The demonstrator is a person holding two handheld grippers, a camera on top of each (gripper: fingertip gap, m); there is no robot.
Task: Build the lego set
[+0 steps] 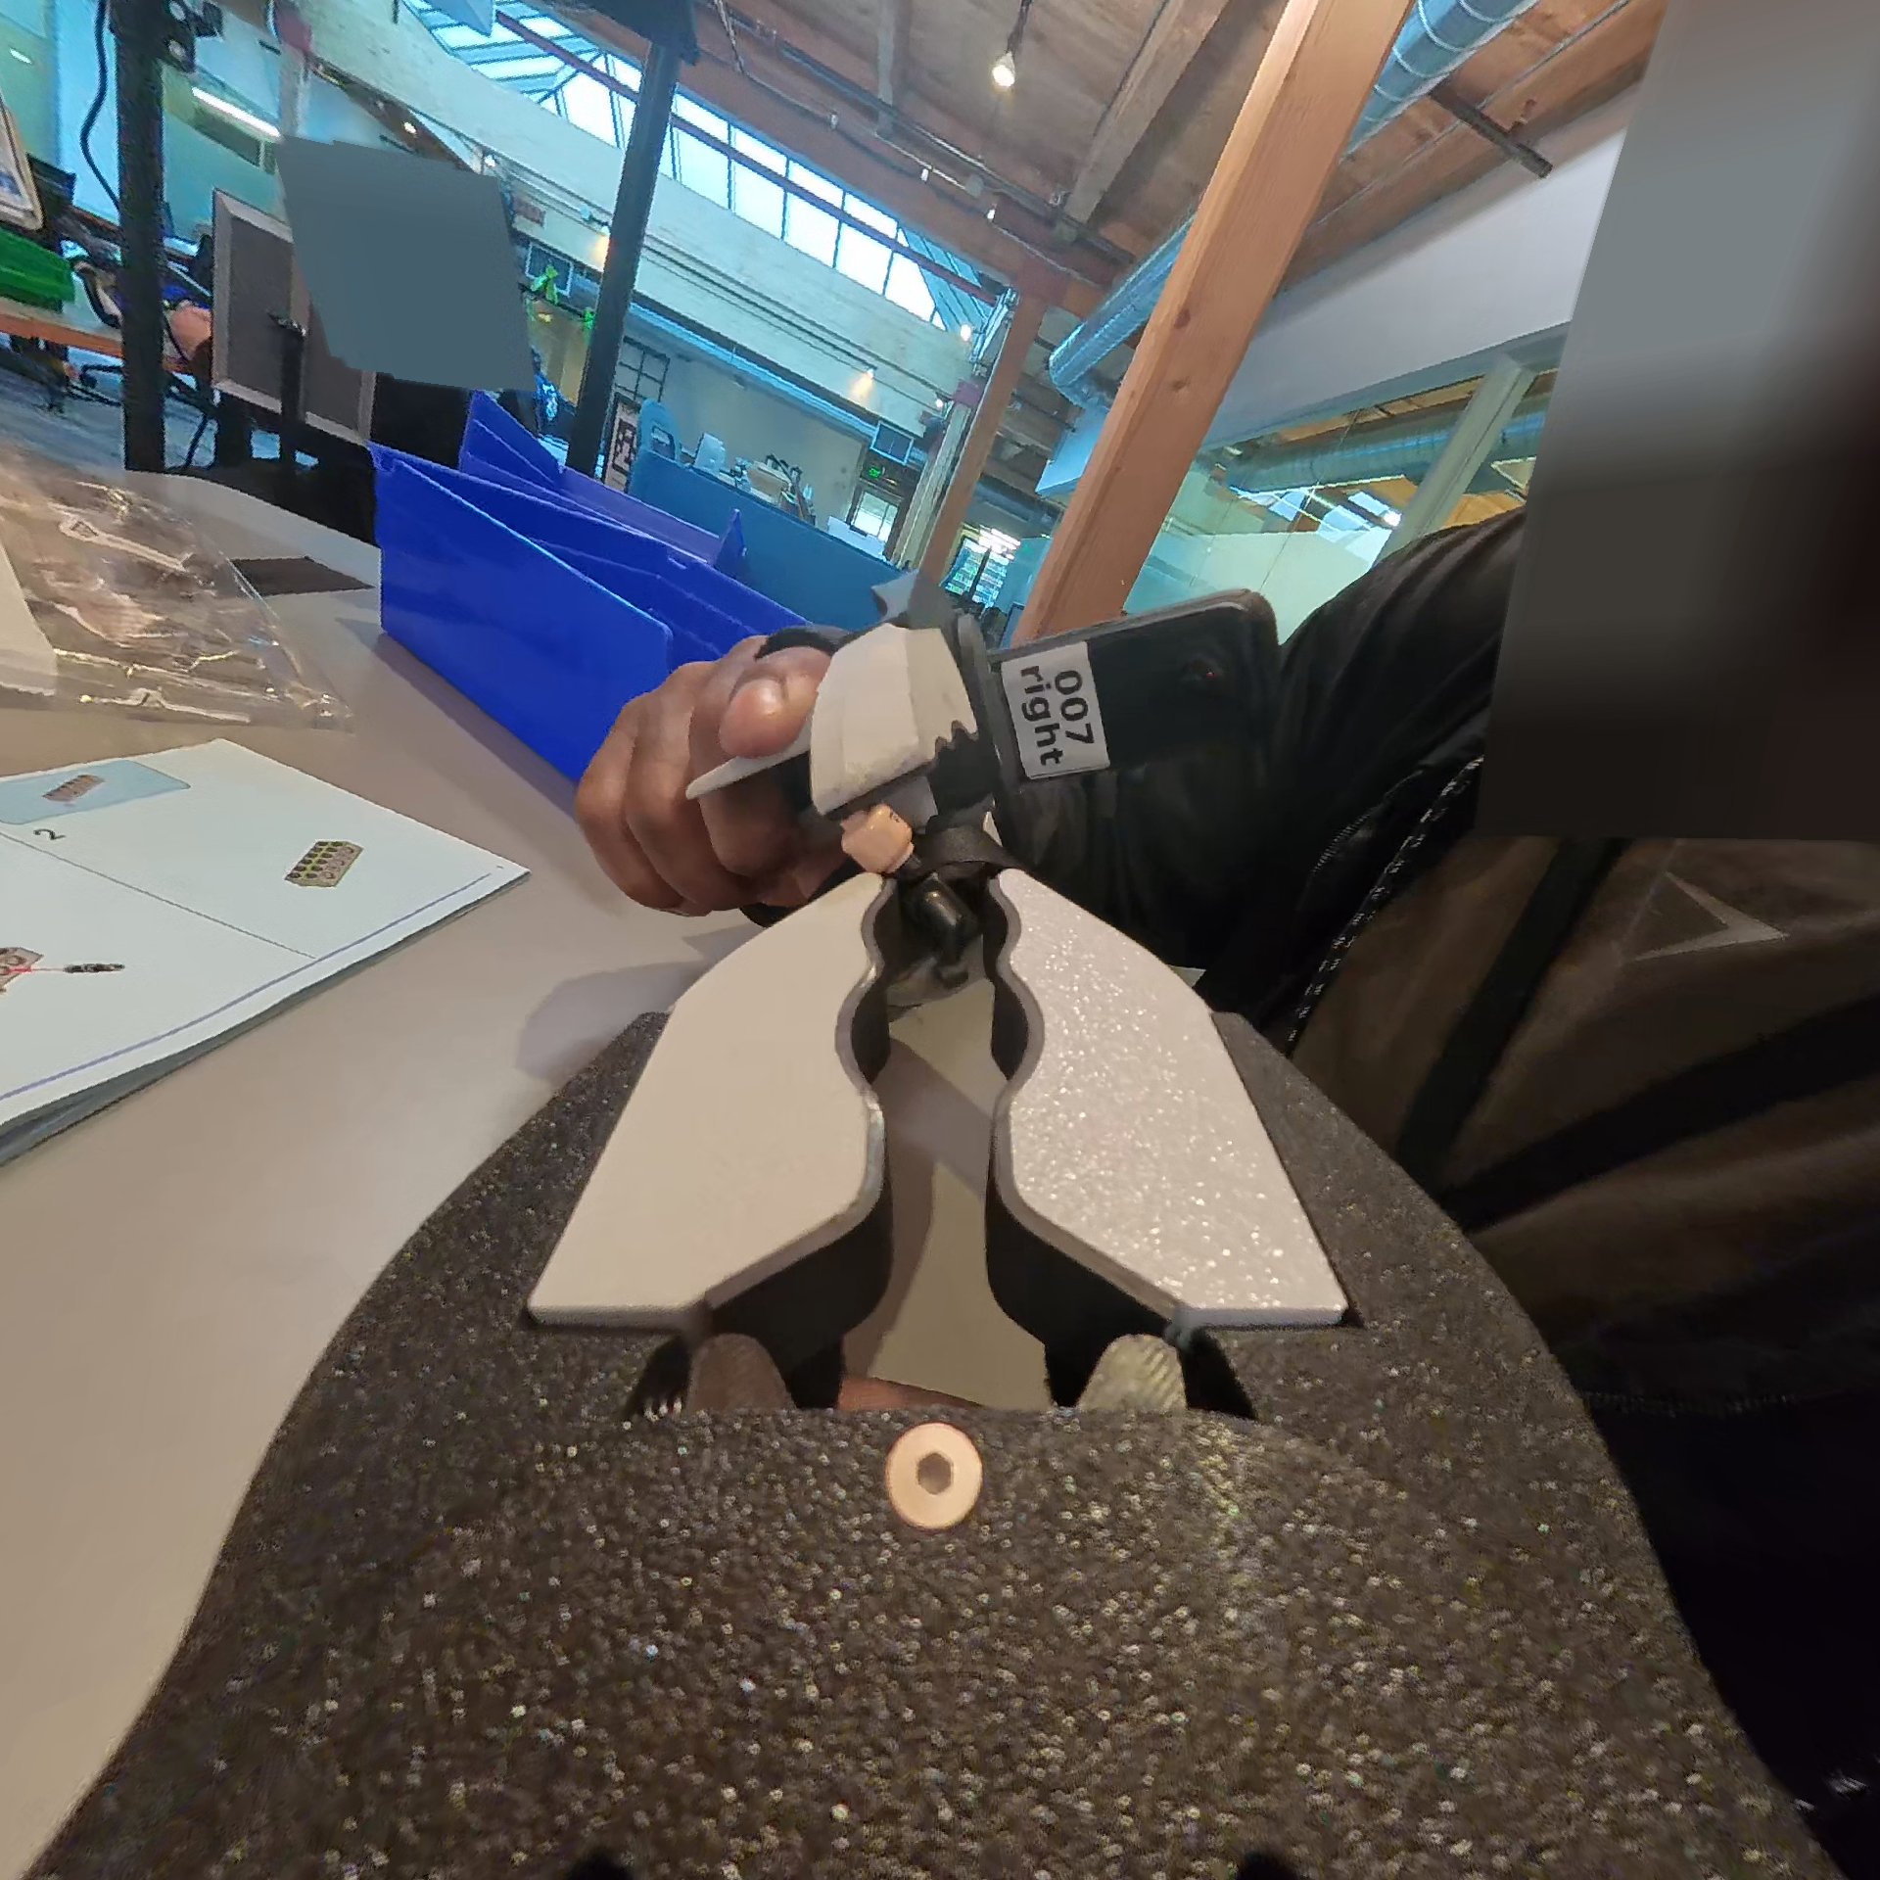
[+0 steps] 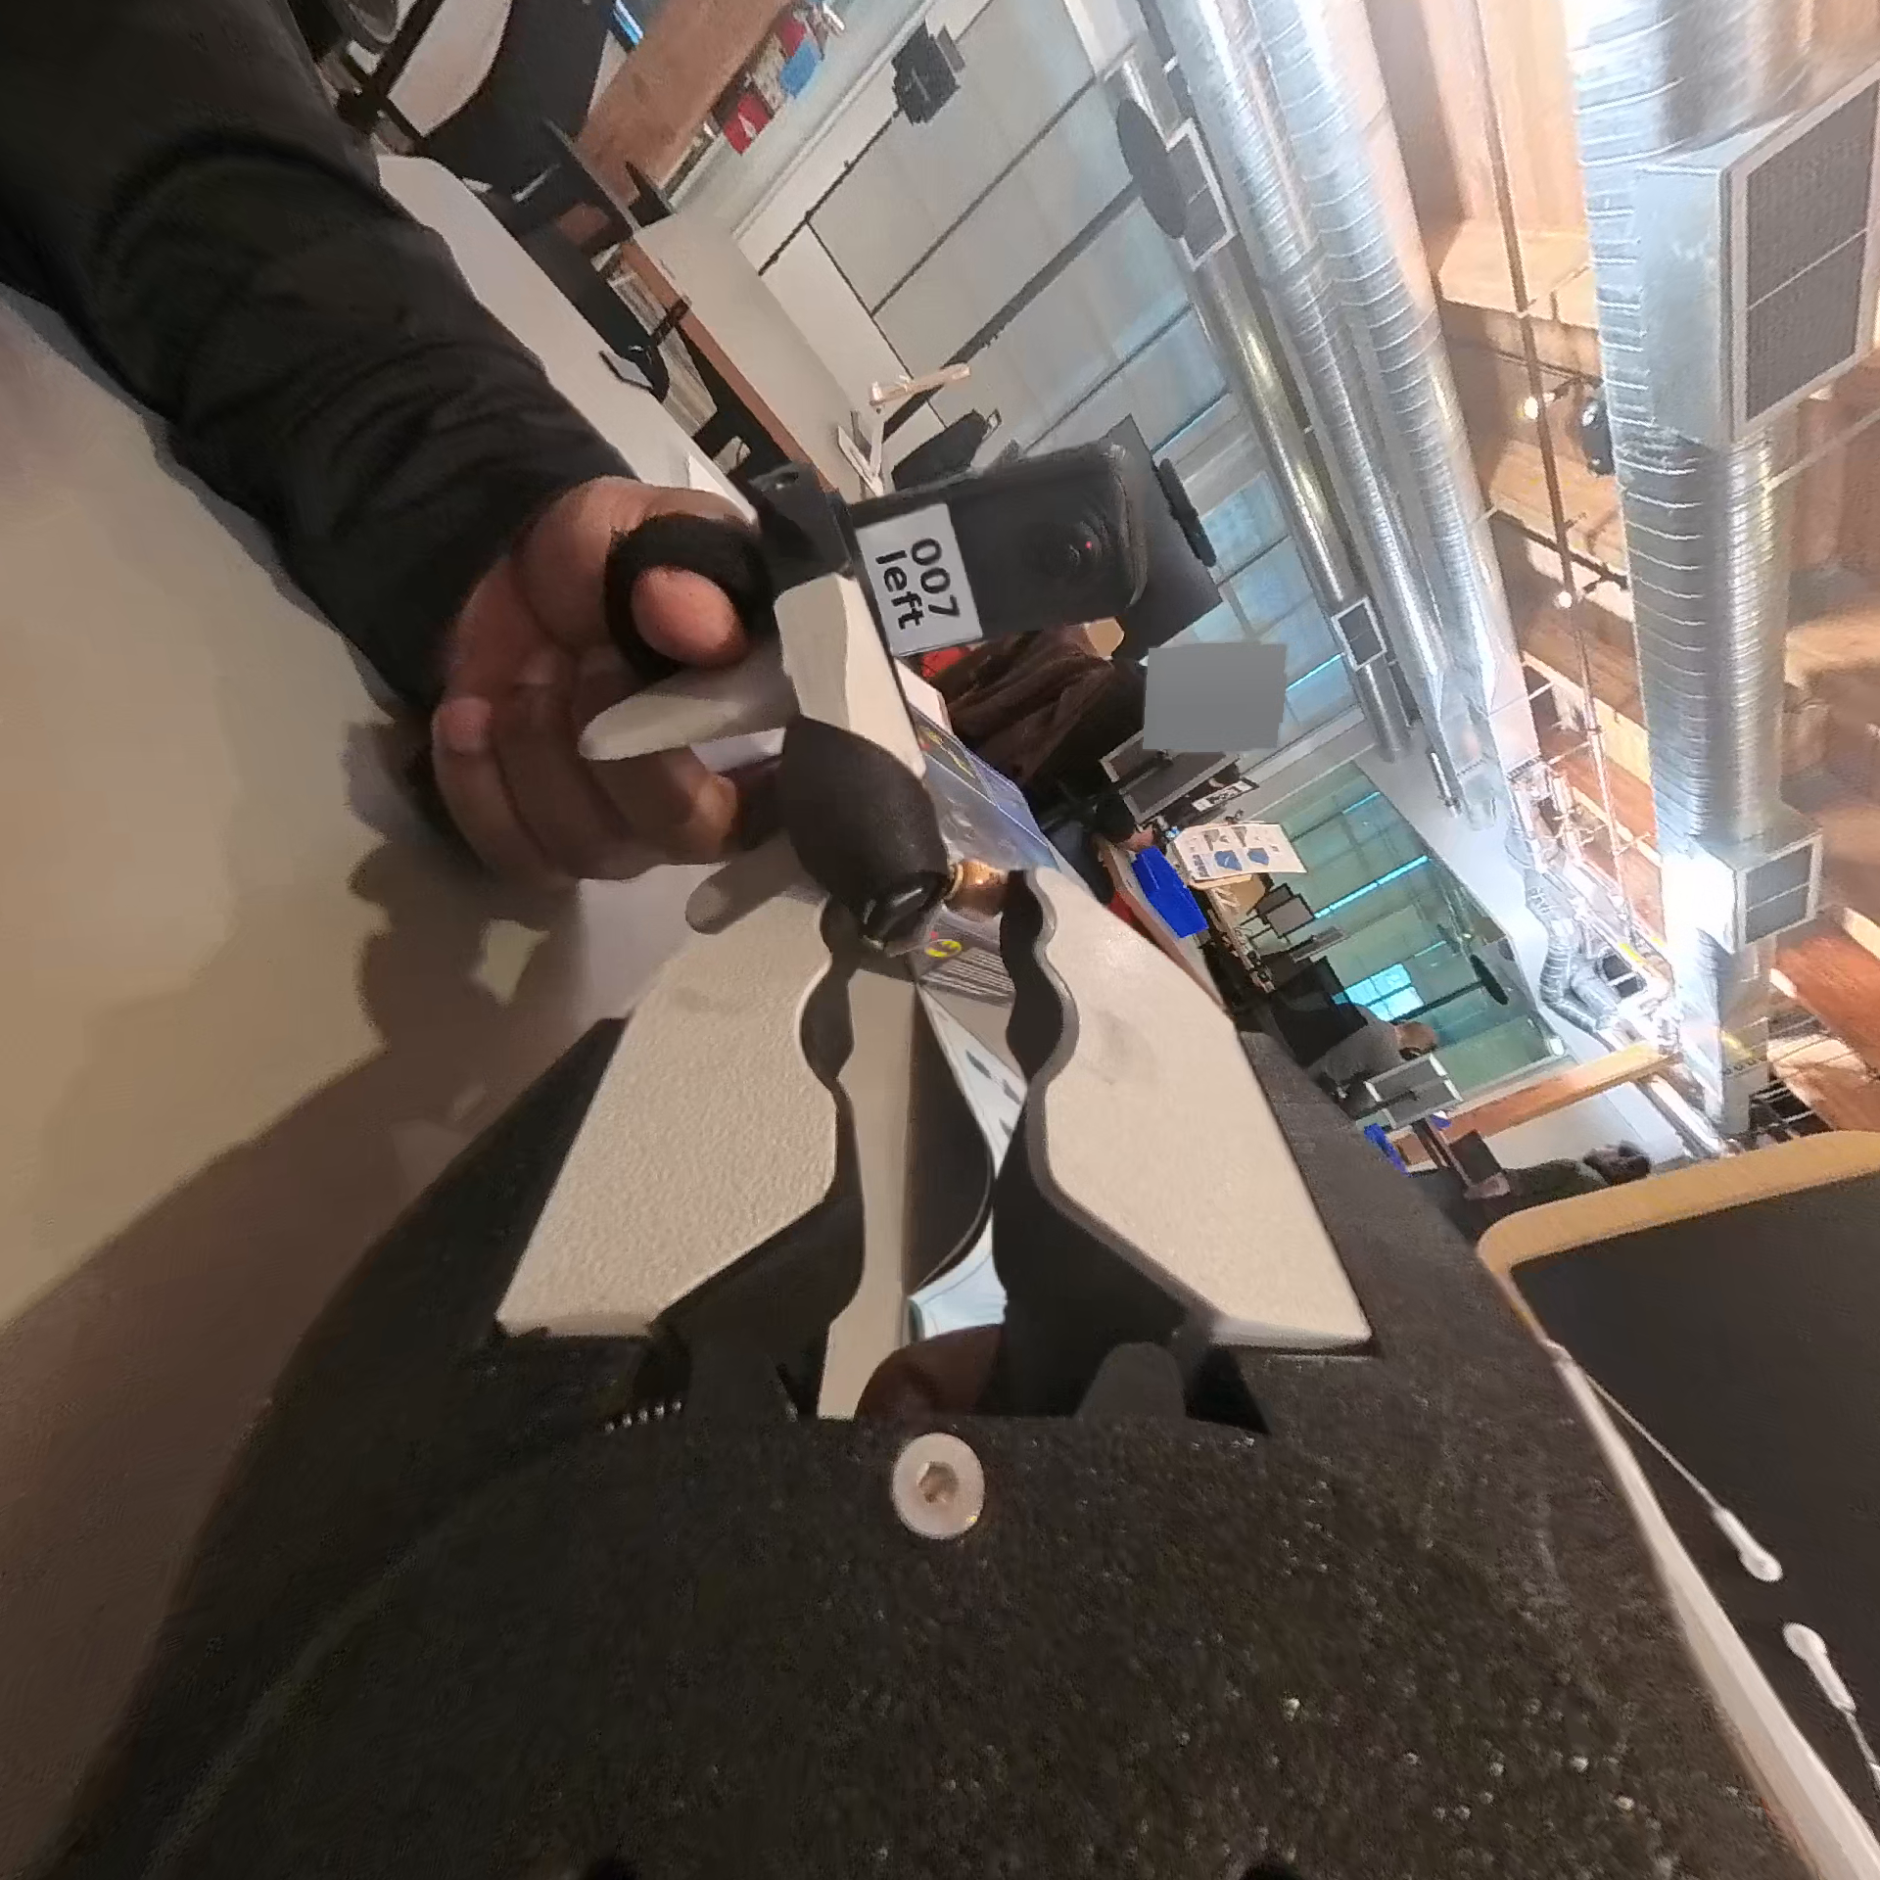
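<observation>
In the left wrist view my left gripper is shut on a small black toy-figure body at its fingertips. A tan toy head sits on the top of that body. The right gripper comes in from above with its tips at the head. In the right wrist view my right gripper has its jaws apart. The tan head lies beside its right finger and the black body beside its left finger. The left gripper's black fingertip reaches in between them.
Blue bins stand on the grey table behind the grippers. An open instruction booklet and a clear plastic bag lie at the left. A person's hands hold the grippers. Left and right tips are no more than a few centimetres apart.
</observation>
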